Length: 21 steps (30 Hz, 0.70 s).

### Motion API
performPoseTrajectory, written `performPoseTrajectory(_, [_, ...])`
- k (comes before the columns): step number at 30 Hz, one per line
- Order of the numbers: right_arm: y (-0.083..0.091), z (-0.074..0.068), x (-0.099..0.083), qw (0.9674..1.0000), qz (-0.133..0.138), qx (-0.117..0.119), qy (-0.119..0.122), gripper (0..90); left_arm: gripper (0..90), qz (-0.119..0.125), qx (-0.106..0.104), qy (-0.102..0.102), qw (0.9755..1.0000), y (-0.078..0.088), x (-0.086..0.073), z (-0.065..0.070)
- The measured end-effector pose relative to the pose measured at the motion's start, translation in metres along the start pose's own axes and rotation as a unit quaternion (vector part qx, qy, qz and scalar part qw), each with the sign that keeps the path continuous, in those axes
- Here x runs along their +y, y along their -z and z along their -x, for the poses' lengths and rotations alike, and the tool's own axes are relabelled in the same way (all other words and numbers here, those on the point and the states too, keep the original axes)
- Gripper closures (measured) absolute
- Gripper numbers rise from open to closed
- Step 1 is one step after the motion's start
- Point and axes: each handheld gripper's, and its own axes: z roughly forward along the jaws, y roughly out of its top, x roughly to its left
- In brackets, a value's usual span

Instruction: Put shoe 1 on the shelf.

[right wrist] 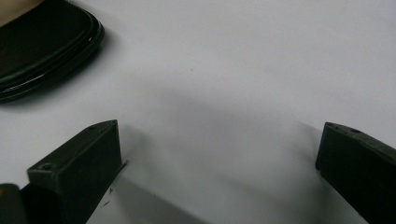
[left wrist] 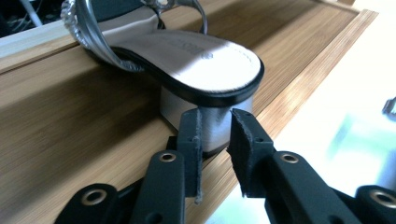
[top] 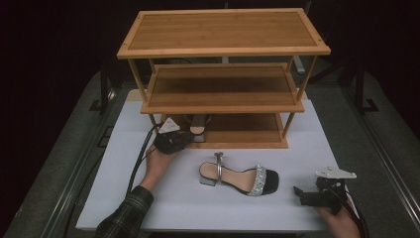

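A silver-heeled sandal (top: 197,126) stands on the bottom board of a bamboo shoe rack (top: 223,47), heel toward me. In the left gripper view its block heel (left wrist: 210,123) rests on the board (left wrist: 70,130) just beyond my left gripper (left wrist: 215,123). The jaws stand a narrow gap apart with nothing between them. In the high view the left gripper (top: 188,139) sits at the rack's front edge. The matching sandal (top: 240,177) lies on the white table, toe to the right. My right gripper (top: 299,195) rests open beside that toe (right wrist: 42,51), jaws wide over bare table (right wrist: 219,135).
The rack has three boards, and the top and middle ones hold nothing. White table surface (top: 188,208) spreads in front of the rack. Cables trail from both grippers toward the near edge. Dark floor and metal rails flank the table.
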Motion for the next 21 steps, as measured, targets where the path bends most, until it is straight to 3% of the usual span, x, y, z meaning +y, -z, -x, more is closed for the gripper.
performPoseTrajectory(10, [0.000, 0.000, 0.000, 1.0000, 0.000, 0.000, 0.001, 0.0, 74.4, 0.002, -0.021, -0.004, 0.9998, -0.017, 0.009, 0.014])
performPoseTrajectory(16, [0.000, 0.000, 0.000, 1.0000, 0.001, 0.000, 0.001, 0.0, 72.8, -0.007, -0.005, -0.006, 0.9999, -0.023, 0.010, 0.013])
performPoseTrajectory(17, [0.000, 0.000, 0.000, 1.0000, 0.000, 0.000, 0.000, 0.0, 72.7, -0.003, -0.014, 0.009, 0.9999, -0.023, 0.009, 0.011])
performPoseTrajectory(21, [0.000, 0.000, 0.000, 1.0000, 0.000, 0.000, 0.000, 0.0, 68.1, -0.004, -0.004, 0.006, 1.0000, -0.022, 0.009, 0.011])
